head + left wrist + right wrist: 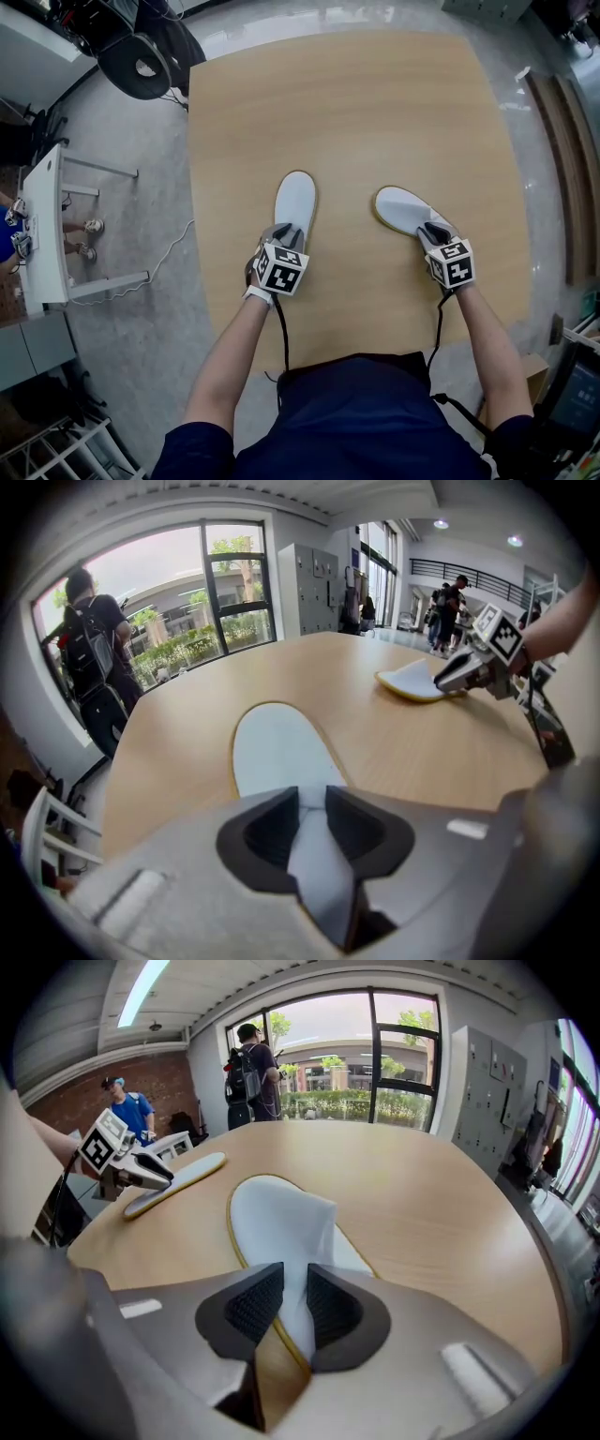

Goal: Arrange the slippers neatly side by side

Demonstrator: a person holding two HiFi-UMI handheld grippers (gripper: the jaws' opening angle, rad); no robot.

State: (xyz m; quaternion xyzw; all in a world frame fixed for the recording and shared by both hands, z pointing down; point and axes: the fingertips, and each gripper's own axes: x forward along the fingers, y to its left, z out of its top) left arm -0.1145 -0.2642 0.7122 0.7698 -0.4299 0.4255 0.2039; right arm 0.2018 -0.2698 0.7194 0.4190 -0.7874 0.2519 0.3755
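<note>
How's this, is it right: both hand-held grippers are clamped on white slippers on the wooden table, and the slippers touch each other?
No: they don't touch. The left hand-held gripper clamps the left slipper and the right hand-held gripper the right slipper, but the head view shows bare table between them.

In the head view, the near end of the left slipper point(295, 199) lay hidden under the left gripper point(286, 231), that of the right slipper point(400, 207) under the right gripper point(433, 231). At lower centre the person's torso point(356, 417) covered the near edge of the bench point(356, 112).
</note>
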